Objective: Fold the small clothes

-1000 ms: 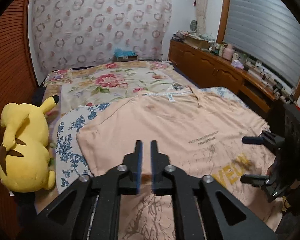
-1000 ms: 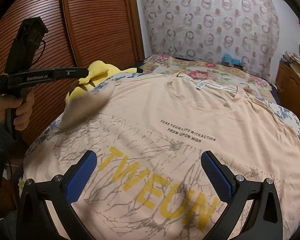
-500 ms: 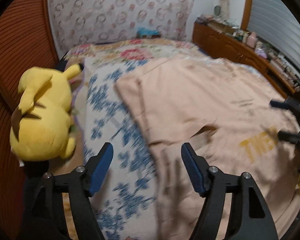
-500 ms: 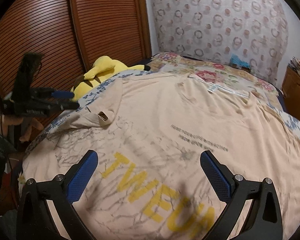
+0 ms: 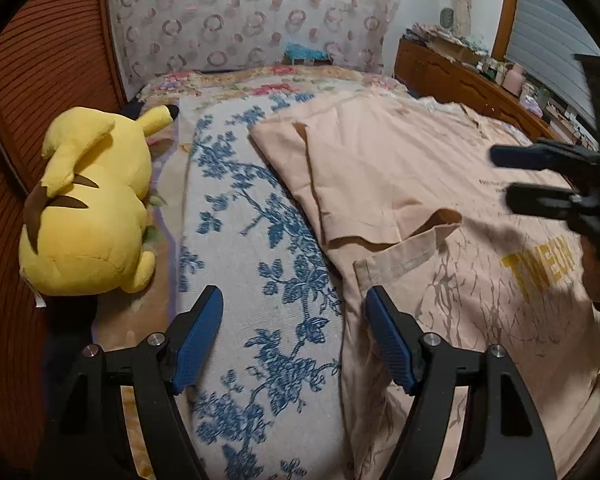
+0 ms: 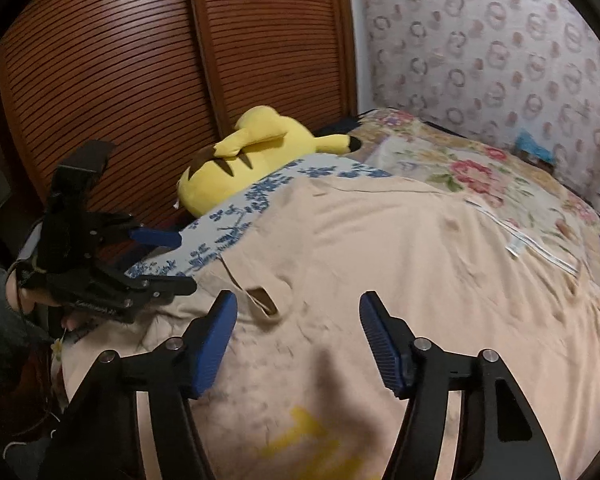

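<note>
A peach T-shirt point(image 5: 400, 168) with yellow letters lies spread on the bed. Its left sleeve point(image 5: 404, 240) is folded inward over the body. My left gripper point(image 5: 294, 296) is open over the shirt's left edge and the blue floral cloth, holding nothing. From the right wrist view the left gripper point(image 6: 176, 260) hangs beside the folded sleeve point(image 6: 260, 300). My right gripper point(image 6: 298, 304) hovers above the shirt point(image 6: 400, 264) near that sleeve. Its jaws are closing, with only flat fabric below and nothing pressed between the pads. The left wrist view shows the right gripper point(image 5: 504, 178) at the right edge.
A yellow plush toy point(image 5: 88, 208) lies at the bed's left side against slatted wooden doors point(image 6: 140, 80). A blue floral cloth point(image 5: 252, 240) lies under the shirt. A wooden dresser point(image 5: 460, 76) with clutter runs along the right wall.
My left gripper opened and let go of the sleeve, which now lies folded on the shirt, then sank toward the left edge. My right gripper swung left and its jaws narrowed.
</note>
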### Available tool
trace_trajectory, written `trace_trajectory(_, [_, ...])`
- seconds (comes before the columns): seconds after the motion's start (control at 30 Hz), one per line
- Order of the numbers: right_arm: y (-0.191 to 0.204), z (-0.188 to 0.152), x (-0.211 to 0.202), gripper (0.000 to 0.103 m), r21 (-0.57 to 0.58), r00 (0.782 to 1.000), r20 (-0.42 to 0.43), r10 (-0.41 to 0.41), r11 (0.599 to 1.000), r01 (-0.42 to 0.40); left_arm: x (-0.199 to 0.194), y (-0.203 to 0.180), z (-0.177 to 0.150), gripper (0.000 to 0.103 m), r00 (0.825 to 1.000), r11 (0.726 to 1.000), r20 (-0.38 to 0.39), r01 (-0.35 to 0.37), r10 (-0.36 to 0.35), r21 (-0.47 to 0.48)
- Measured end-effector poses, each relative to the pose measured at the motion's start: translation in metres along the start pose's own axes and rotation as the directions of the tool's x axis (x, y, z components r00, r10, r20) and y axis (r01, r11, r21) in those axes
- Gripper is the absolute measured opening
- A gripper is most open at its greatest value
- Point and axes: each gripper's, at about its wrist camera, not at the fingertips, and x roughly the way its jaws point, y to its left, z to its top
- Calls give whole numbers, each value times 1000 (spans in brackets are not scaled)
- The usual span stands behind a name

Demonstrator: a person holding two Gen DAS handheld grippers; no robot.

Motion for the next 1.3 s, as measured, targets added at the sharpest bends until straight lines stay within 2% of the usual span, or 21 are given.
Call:
trace_trajectory(0.2, [8, 15, 38, 64, -42, 999, -47, 26, 999, -28, -32, 15, -10, 75, 997, 998, 71, -5, 10, -61])
trace_trajectory(0.33, [17, 24, 62, 64, -74, 996, -86, 37, 996, -43, -43, 26, -17, 75, 996, 997, 88, -18, 25, -81])
trace_trajectory(0.47, [28, 30, 87, 54, -99, 990, -133, 44, 993, -58, -49, 32, -21, 75, 995, 995, 97, -26, 34, -91])
trace_trajectory(0.6, [35, 33, 100, 49, -125, 987, -154, 50, 990, -70, -51, 34, -24, 75, 994, 995, 102, -28, 37, -92])
trace_trajectory(0.7, [37, 36, 103, 38, -138, 988, -152, 20, 990, -41, -51, 35, -25, 75, 994, 995, 101, -26, 36, -96])
trace_trajectory(0.77, [39, 37, 107, 21, -141, 989, -150, 8, 990, -29, -51, 34, -26, 75, 994, 995, 101, -23, 33, -99])
trace_trajectory(0.87, [34, 37, 103, 8, -116, 989, -142, 31, 992, -48, -51, 31, -26, 75, 994, 995, 102, -16, 26, -96])
trace_trajectory(1.13, [4, 37, 79, 7, -1, 998, -40, 38, 999, -38, -45, 15, -22, 75, 995, 997, 98, 13, -6, -74])
trace_trajectory(1.3, [-23, 32, 71, 7, 92, 995, -44, -85, 992, 88, -42, 4, -18, 75, 995, 998, 101, 34, -28, -58])
